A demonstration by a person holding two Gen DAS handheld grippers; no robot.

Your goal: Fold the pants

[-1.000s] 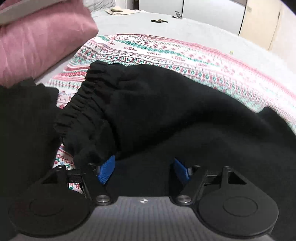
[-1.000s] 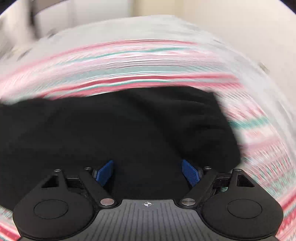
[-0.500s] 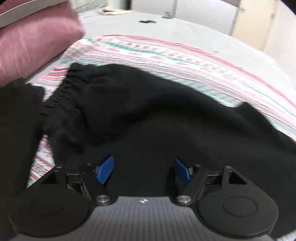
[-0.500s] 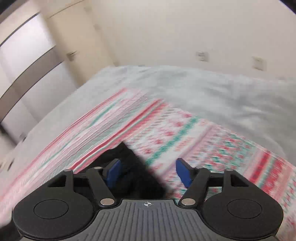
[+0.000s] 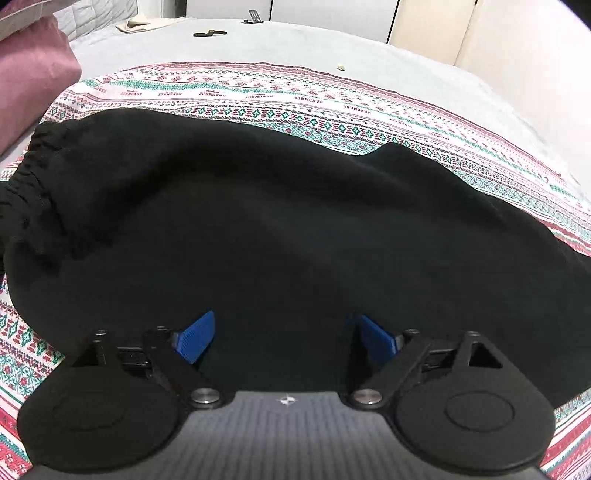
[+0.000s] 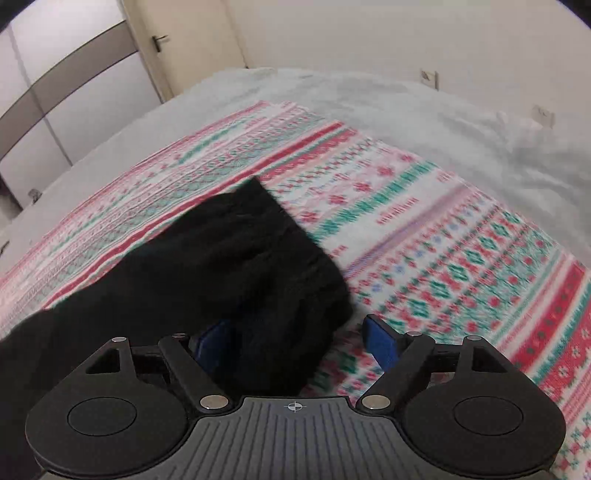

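Note:
Black pants (image 5: 258, 206) lie spread on a patterned red, green and white blanket (image 5: 332, 110), with the gathered elastic waistband (image 5: 33, 173) at the left. My left gripper (image 5: 286, 338) is open, its blue pads just above the near part of the pants. In the right wrist view the pants' leg end (image 6: 258, 258) lies on the blanket (image 6: 461, 258). My right gripper (image 6: 299, 341) is open, with the leg end's cloth between the pads, nearer the left pad (image 6: 214, 341).
A pink pillow (image 5: 29, 74) lies at the far left. A grey bedsheet (image 5: 295, 44) holds small dark items (image 5: 208, 34) at the back. Wardrobe doors (image 6: 74, 85) and a wall (image 6: 369, 33) stand beyond the bed.
The left gripper moved right and over the pants; the dark pile at left left the view. The right gripper swung to the leg end and came down close over it.

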